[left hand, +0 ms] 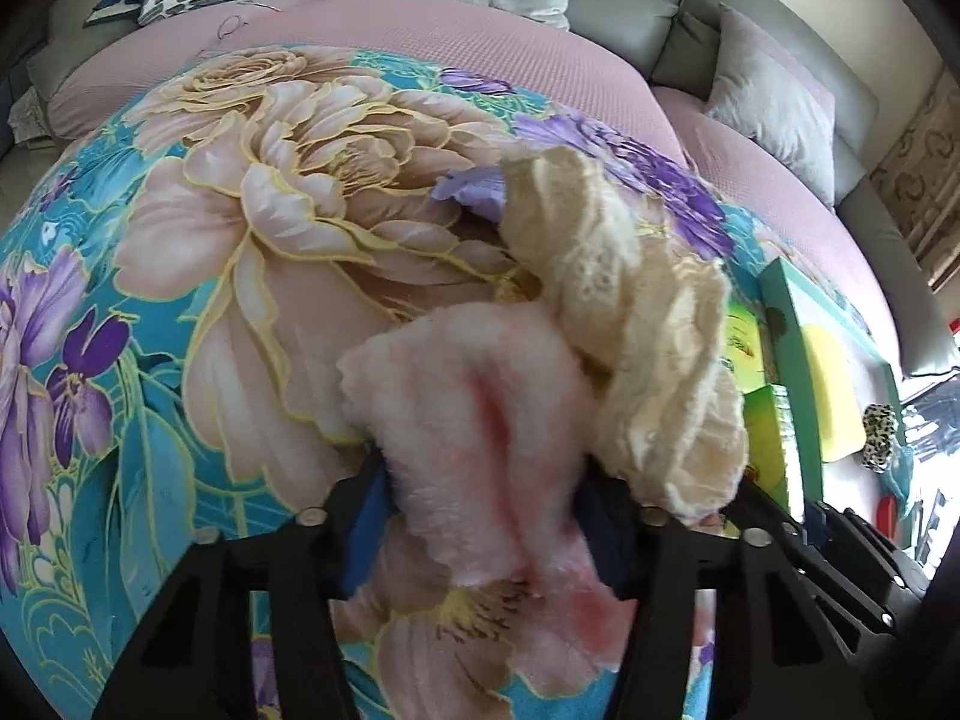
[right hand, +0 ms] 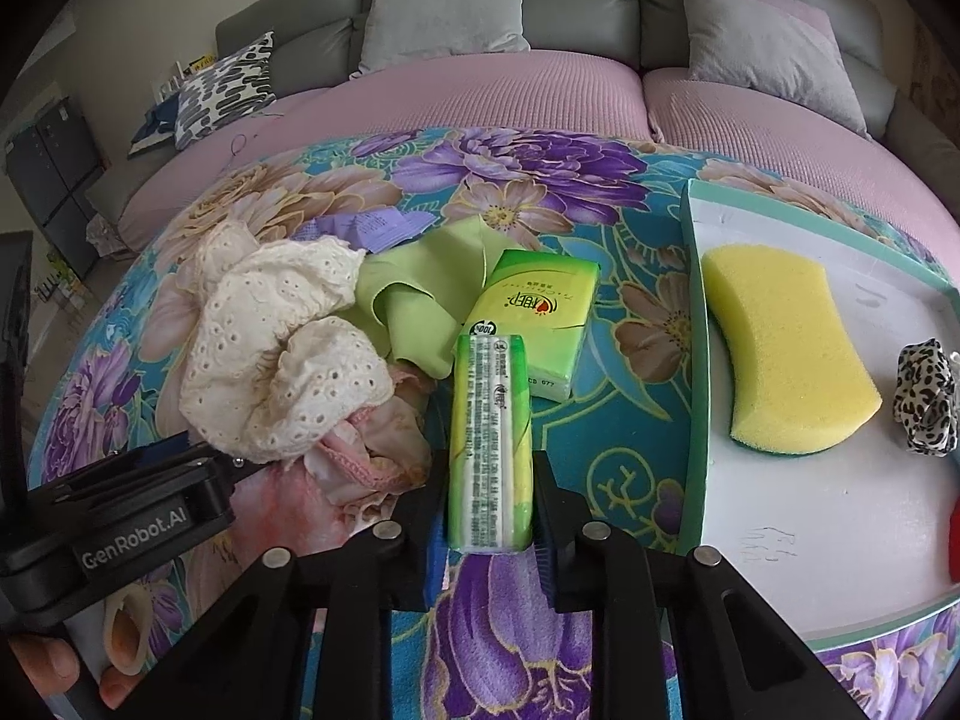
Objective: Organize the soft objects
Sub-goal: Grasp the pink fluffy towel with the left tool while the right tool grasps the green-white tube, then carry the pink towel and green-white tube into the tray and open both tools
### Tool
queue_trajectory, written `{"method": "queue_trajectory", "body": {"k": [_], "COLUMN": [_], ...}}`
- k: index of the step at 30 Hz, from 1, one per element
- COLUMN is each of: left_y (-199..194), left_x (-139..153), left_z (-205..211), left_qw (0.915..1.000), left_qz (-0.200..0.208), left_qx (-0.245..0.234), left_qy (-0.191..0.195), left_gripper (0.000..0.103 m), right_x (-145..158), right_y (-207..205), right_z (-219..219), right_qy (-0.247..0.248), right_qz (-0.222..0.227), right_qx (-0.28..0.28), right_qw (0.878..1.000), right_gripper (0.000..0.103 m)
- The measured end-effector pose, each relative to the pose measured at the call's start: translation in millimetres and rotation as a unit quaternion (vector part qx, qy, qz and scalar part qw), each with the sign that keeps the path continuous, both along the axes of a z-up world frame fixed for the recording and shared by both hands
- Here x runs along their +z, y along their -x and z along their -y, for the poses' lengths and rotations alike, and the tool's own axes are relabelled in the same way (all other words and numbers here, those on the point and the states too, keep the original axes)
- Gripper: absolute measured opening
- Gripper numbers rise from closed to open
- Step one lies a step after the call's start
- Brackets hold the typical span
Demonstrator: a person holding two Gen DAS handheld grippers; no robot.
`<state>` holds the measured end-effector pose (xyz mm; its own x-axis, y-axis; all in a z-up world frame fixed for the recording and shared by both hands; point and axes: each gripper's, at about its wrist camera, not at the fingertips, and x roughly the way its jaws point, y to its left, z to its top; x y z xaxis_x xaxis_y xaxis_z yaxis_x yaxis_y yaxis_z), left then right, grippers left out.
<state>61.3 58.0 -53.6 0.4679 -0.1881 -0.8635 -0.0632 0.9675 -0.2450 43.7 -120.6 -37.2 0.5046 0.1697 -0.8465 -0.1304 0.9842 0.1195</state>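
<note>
Fluffy pink cloth (left hand: pixel 480 450) is sitting between the left tongs (left hand: pixel 480 516), which are pinching its near fold on the floral blanket (left hand: pixel 198 276); limp and light, it is bunching rather than holding shape, so a deep bite on the thick fold looks safest. Cream lace cloth (right hand: pixel 282 354) is lying against it. The right tongs (right hand: pixel 489 534) are squeezing a green tissue pack (right hand: pixel 491 438) by its near end: light, springy, its film probably slippery. The tray (right hand: pixel 696 360) is waiting at the right.

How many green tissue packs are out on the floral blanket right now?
2. One tissue pack stands on edge between the right gripper jaws. The other tissue pack lies flat just behind it, beside the light green cloth. The fabric pile could hide more.
</note>
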Motion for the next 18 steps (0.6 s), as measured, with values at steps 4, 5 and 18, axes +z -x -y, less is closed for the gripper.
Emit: {"method": "queue_trajectory", "body": {"k": [4,5,18], "left_y": [0.0,0.3,6.5], "left_x": [1.2,1.2,12.2], "left_z": [0.9,0.4,-8.7], "left_qw": [0.9998,0.9998,0.9994], "left_qz": [0.001,0.001,0.022], "left_qx": [-0.006,-0.005,0.004], "left_qy": [0.018,0.019,0.027], "left_gripper": [0.047,0.043,0.021], "right_x": [0.6,0.7,3.0], "right_y": [0.2,0.2,2.4], "right_z": [2.6,3.1,6.2], "right_qy": [-0.006,-0.008,-0.014], "right_qz": [0.0,0.0,0.007], "right_qx": [-0.003,-0.004,-0.006], "right_qw": [1.0,1.0,1.0], "right_gripper": [0.025,0.025,0.025]}}
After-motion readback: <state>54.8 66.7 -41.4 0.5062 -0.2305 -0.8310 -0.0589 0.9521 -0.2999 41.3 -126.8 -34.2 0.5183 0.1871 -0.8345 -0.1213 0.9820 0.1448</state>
